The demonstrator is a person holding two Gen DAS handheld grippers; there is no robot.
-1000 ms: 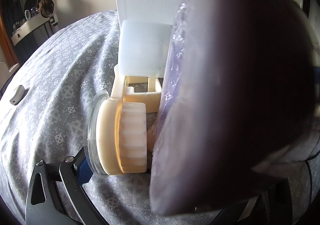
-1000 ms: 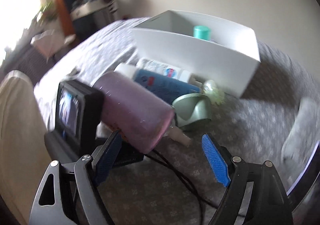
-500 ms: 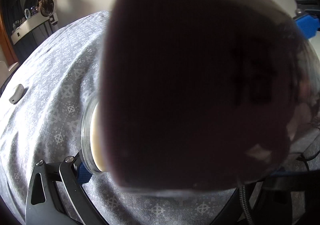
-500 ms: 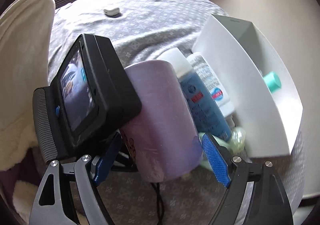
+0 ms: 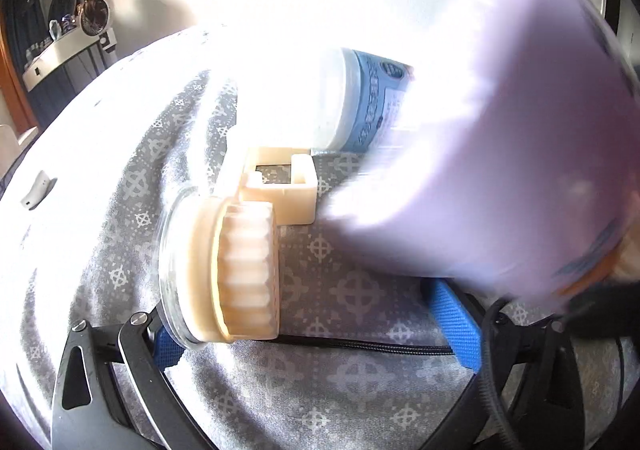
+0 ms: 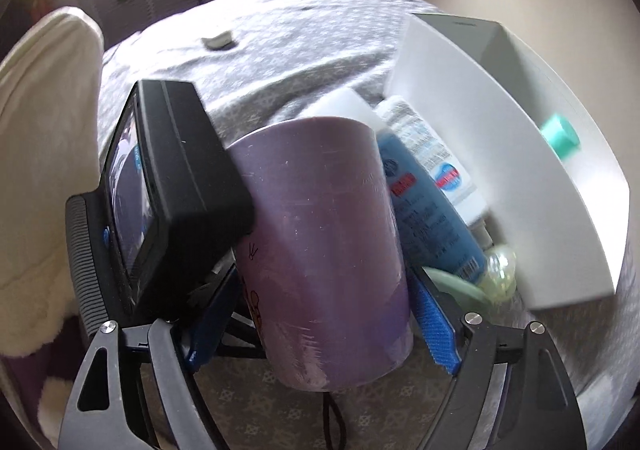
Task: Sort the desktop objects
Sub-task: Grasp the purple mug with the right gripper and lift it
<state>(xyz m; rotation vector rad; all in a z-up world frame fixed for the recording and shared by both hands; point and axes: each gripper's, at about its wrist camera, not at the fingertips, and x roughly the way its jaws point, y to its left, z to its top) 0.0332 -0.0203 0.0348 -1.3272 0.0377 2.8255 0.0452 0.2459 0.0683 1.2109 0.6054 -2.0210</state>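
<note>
A purple cup stands tilted between the blue pads of my right gripper, which press on its two sides. In the left wrist view the cup is a blurred mass at the right. My left gripper is open, jaws wide apart. A cream ribbed knob on a clear disc lies against its left pad. A blue bottle and a white labelled bottle lie beside the white box. A teal-capped bottle is inside the box.
The left gripper's black body with a screen sits close against the cup's left side. A cream sleeve fills the left edge. A pale green dish lies by the box. A black cable crosses the grey patterned cloth, with a small grey item farther off.
The right view rolled and closed in until the cup fills the gap between the pads. In the left view the cup swung from covering the lens to the right side.
</note>
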